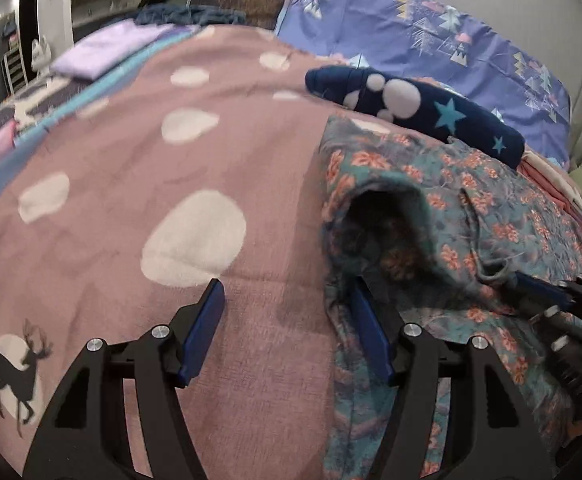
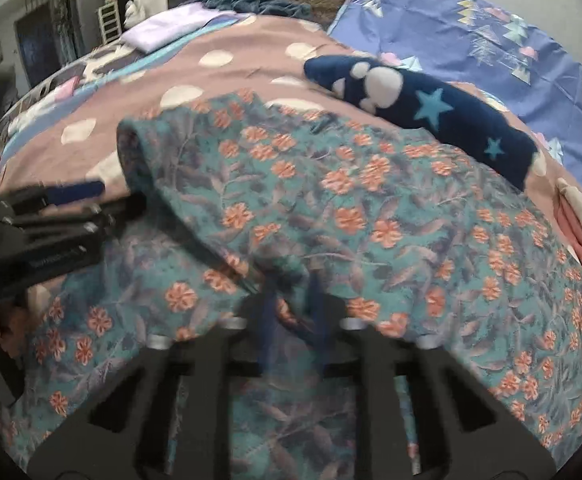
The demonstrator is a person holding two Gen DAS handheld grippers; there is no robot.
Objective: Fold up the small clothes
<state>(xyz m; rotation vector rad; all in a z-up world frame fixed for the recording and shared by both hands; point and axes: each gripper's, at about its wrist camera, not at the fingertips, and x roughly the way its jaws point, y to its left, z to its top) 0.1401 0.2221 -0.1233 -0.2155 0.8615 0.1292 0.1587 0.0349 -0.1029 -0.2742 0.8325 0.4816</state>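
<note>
Presently: floral garment (image 2: 351, 208) is lying centre-right on the pink bedspread (image 1: 131, 200), long axis running lower left to upper right. Right gripper (image 2: 291, 312) is pinching its near edge shut; left gripper (image 1: 287, 328) is gaping empty, straddling the garment's left border.

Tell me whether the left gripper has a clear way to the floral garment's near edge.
Probably yes. The left gripper stands open at the edge of the floral garment, one finger already over the fabric, with only the pink blanket beneath and nothing between.
</note>
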